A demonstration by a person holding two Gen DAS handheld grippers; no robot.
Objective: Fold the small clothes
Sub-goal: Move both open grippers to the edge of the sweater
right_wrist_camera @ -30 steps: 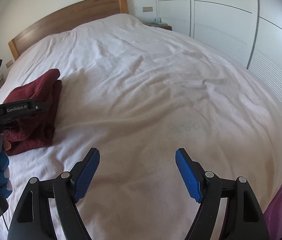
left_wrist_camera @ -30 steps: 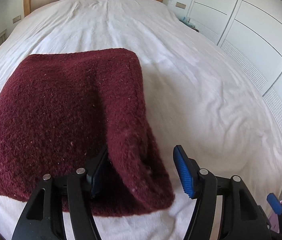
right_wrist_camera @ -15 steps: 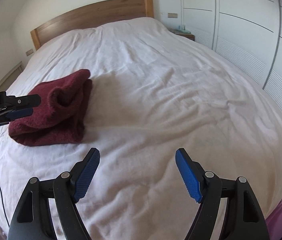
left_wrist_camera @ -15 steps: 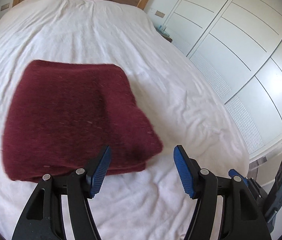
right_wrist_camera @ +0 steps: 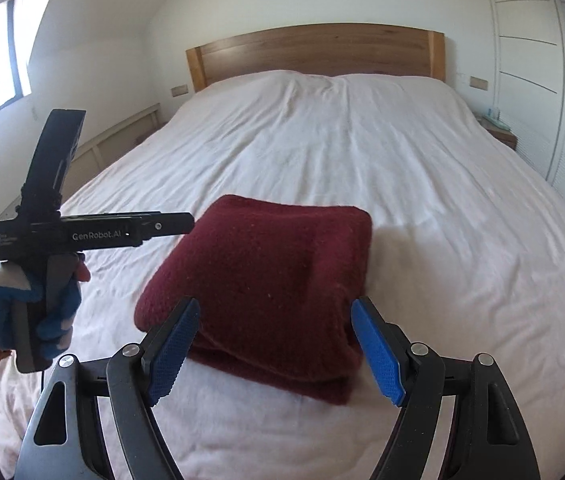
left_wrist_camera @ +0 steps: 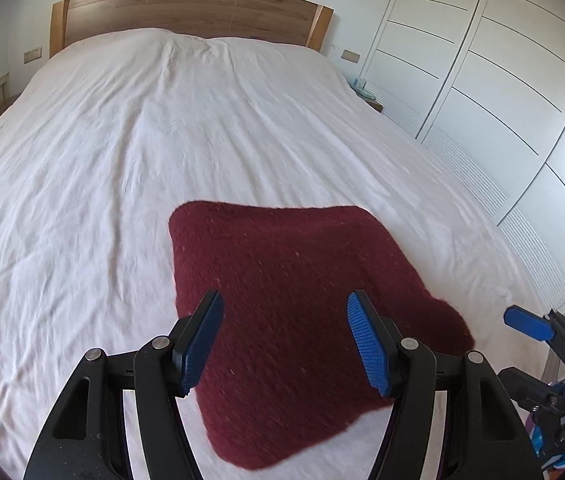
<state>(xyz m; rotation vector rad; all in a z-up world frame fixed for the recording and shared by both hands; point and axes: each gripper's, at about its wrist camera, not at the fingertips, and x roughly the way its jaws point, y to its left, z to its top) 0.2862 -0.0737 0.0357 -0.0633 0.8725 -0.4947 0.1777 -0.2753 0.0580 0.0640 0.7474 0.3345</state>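
Both tongs, left and right, hang released and empty above the dark red garment, which lies folded on the bed; folding looks finished.

A: Left wrist view: near edge of folded maroon cloth is hidden behind the left hand-held gripper. Right hand-held gripper is cut by the frame edge; only one blue pad shows.

B: Right wrist view: left hand-held gripper is side-on, jaw gap unreadable. Items on the nightstand are too small to identify.
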